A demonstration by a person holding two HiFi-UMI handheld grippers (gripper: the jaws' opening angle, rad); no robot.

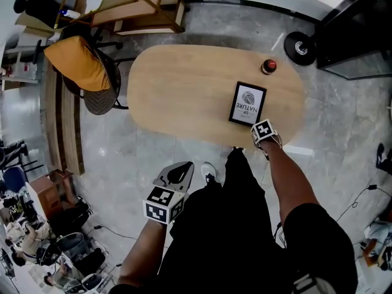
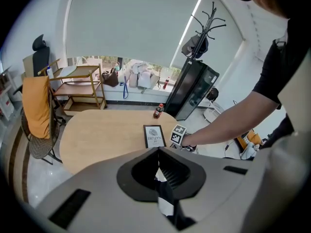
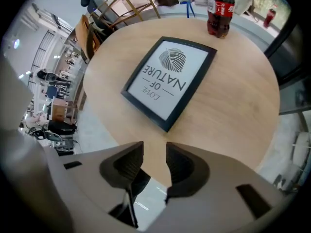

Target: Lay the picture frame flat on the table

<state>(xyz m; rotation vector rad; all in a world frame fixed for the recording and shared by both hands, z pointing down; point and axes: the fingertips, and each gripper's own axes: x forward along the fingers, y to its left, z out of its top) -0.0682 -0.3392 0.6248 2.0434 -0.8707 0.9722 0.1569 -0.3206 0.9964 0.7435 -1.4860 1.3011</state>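
Lying flat on the table (image 1: 184, 84), the picture frame (image 1: 247, 103) rests face up on the right part of the wooden top, close to the near edge. Its border is black, and the white print inside shows a leaf-like figure above the words "LOVE OF NATURE". The long sides run slightly askew to the table's edge.

Just near of the frame's near corner, at the table's near edge, is the right gripper (image 1: 262, 135). In the right gripper view its jaws stand apart with a clear gap; only the wood of the table edge and the floor show through that gap, and neither jaw touches the frame. The person's bare forearm runs back from it toward the near right.

A dark cola bottle (image 1: 269, 65) with a red cap stands upright beyond the frame, near the far right edge of the table and apart from the frame.

The left gripper (image 1: 179, 173) is off the table to the near left, over the grey floor beside the person's black-clad leg, well apart from the frame. In the left gripper view its jaws are together, with nothing between them.

A chair draped with an orange cloth (image 1: 76, 63) stands at the table's left end, and a wooden rack (image 1: 138, 5) stands beyond it on the far side.
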